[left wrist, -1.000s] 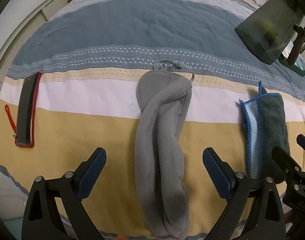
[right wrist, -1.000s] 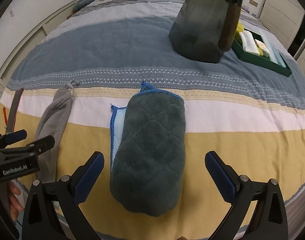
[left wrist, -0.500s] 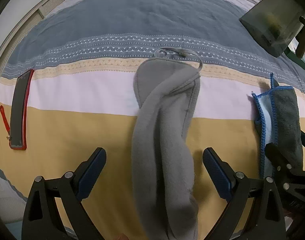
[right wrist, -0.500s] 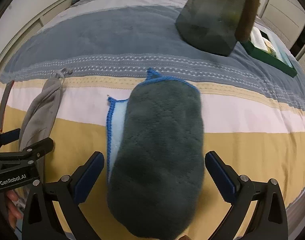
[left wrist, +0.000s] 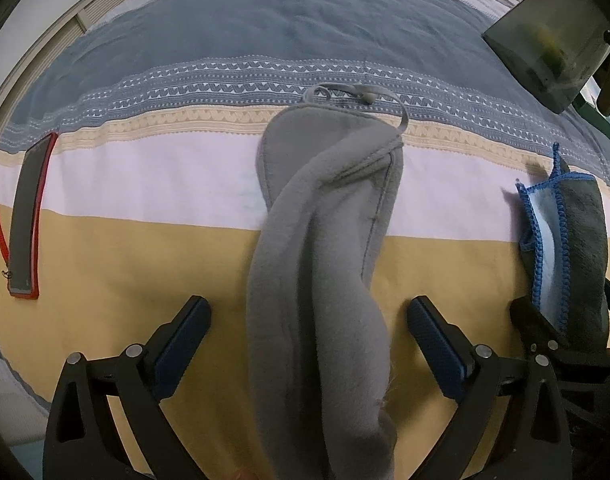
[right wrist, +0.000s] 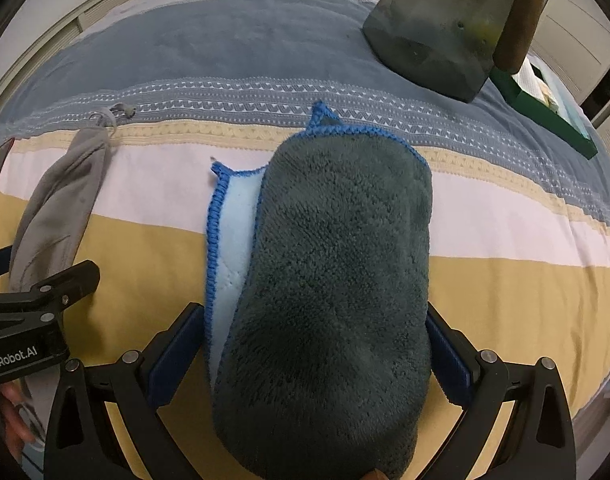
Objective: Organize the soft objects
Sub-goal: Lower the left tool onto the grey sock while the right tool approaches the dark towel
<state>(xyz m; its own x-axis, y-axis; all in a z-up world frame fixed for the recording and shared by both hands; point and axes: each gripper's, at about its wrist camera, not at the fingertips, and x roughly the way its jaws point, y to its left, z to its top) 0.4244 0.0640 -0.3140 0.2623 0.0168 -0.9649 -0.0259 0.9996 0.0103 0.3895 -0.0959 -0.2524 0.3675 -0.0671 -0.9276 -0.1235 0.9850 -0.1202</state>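
Near the bed's (left wrist: 265, 32) front edge, we have pushed both released tongs, left (left wrist: 309, 344) around the grey pouch (left wrist: 321, 264), right (right wrist: 317, 352) now flanking the teal towel (right wrist: 337, 280), ready to clench.

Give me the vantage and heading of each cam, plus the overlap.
Left wrist: sits behind the left gripper, faces up the bed along the grey eye mask; both fingers show.
Right wrist: sits behind the right gripper, faces up the bed over the dark towel; its fingers and the left gripper's side show.
Shared: mask, towel, dark bin, green tray.
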